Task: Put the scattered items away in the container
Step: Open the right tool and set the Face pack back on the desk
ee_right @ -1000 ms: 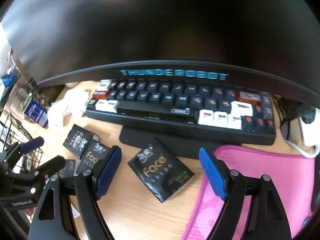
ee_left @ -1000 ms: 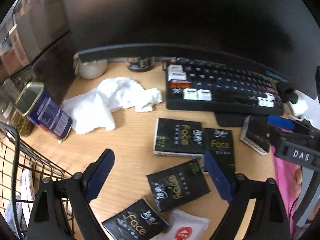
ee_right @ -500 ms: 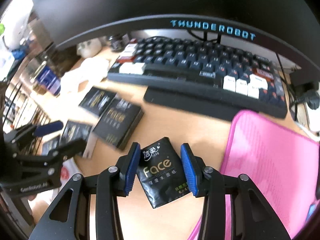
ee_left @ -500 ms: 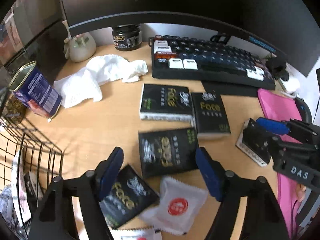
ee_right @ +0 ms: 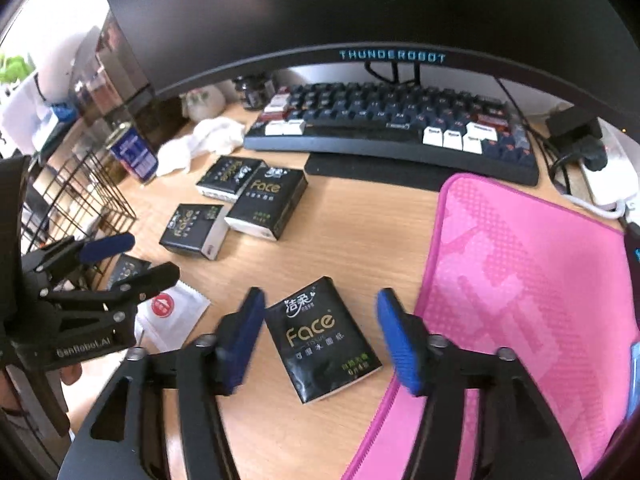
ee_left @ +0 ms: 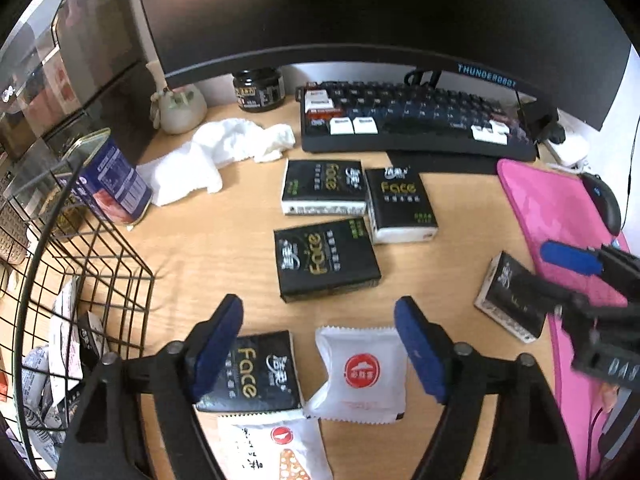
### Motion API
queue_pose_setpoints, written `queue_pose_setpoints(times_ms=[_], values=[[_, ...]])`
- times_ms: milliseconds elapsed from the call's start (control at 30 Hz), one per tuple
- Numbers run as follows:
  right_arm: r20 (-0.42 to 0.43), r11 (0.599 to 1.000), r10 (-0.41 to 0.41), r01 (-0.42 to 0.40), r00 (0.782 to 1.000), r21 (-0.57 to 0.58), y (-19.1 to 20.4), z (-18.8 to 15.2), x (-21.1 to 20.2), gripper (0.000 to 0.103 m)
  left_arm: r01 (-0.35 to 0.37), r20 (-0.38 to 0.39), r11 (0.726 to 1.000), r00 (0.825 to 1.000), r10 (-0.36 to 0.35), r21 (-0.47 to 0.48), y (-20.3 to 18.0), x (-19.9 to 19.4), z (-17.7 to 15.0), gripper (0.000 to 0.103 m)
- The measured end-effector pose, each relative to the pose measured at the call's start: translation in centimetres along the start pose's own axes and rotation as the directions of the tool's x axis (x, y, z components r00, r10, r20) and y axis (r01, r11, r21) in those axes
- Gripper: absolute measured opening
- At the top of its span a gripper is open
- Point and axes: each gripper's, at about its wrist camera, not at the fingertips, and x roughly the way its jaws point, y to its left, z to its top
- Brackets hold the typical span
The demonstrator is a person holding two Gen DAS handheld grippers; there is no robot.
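Your right tool (ee_right: 320, 340) is spread apart around one black tissue pack (ee_right: 322, 338) lying flat on the tabletop (ee_right: 360, 240), hard against the pink mat (ee_right: 532, 280); your left tool (ee_left: 318, 344) gapes too, above a white sachet (ee_left: 360, 372). You have five black packs and two white sachets loose; the wire basket (ee_left: 80, 280) stands left, beside a blue tin (ee_left: 108, 184), with keyboard (ee_left: 416, 120) and white cloth (ee_left: 212, 156) behind.

R gripper (ee_right: 320, 332) hanging open over black tissue pack (ee_right: 323, 340) lying on desk (ee_right: 352, 240), pads not touching; pink mat (ee_right: 520, 280) just beside; L gripper (ee_right: 128, 256) showing open at left.
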Motion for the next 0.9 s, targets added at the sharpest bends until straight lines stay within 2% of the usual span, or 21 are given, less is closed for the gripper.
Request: queue_pose_setpoints(times_ms=[33, 233, 367, 500, 567, 600, 700, 900], values=[[-0.005, 1.000, -0.005, 0.005, 1.000, -0.015, 0.1, -0.1, 0.1, 0.071, -0.004, 0.001, 1.000, 1.000, 0.004, -0.004, 0.0, 0.2, 0.2, 0.082], [-0.036, 0.997, -0.017, 0.014, 0.999, -0.081, 0.1, -0.5, 1.1, 0.071, -0.035, -0.033, 0.999, 0.999, 0.034, -0.013, 0.0, 2.7, 1.4, 0.084], [-0.065, 0.995, 0.010, -0.016, 0.998, -0.095, 0.0, -0.9, 2.3, 0.071, -0.012, -0.030, 1.000, 0.999, 0.012, -0.021, -0.2, 3.5, 2.1, 0.085], [-0.051, 0.990, -0.017, 0.010, 0.999, -0.141, 0.4, -1.1, 2.5, 0.072, -0.002, -0.027, 1.000, 1.000, 0.001, -0.029, -0.2, 4.1, 2.9, 0.087], [-0.041, 0.983, -0.057, 0.049, 0.997, -0.175, 0.8, -1.2, 2.7, 0.075, 0.006, -0.031, 0.999, 0.999, -0.007, -0.042, -0.2, 4.5, 3.1, 0.087], [-0.042, 0.977, -0.084, 0.074, 0.996, -0.199, 1.1, -1.4, 2.9, 0.081, 0.005, -0.039, 0.999, 0.999, -0.007, -0.044, -0.2, 4.7, 3.1, 0.087], [-0.047, 0.968, -0.081, 0.068, 0.996, -0.240, 1.7, -1.7, 3.2, 0.094, 0.006, -0.062, 1.000, 0.998, -0.007, -0.015, -0.8, 5.5, 2.7, 0.087], [-0.058, 0.965, -0.072, 0.055, 0.996, -0.256, 1.9, -1.7, 3.3, 0.098, 0.008, -0.062, 1.000, 0.998, -0.008, 0.007, -0.8, 4.9, 1.7, 0.087]])
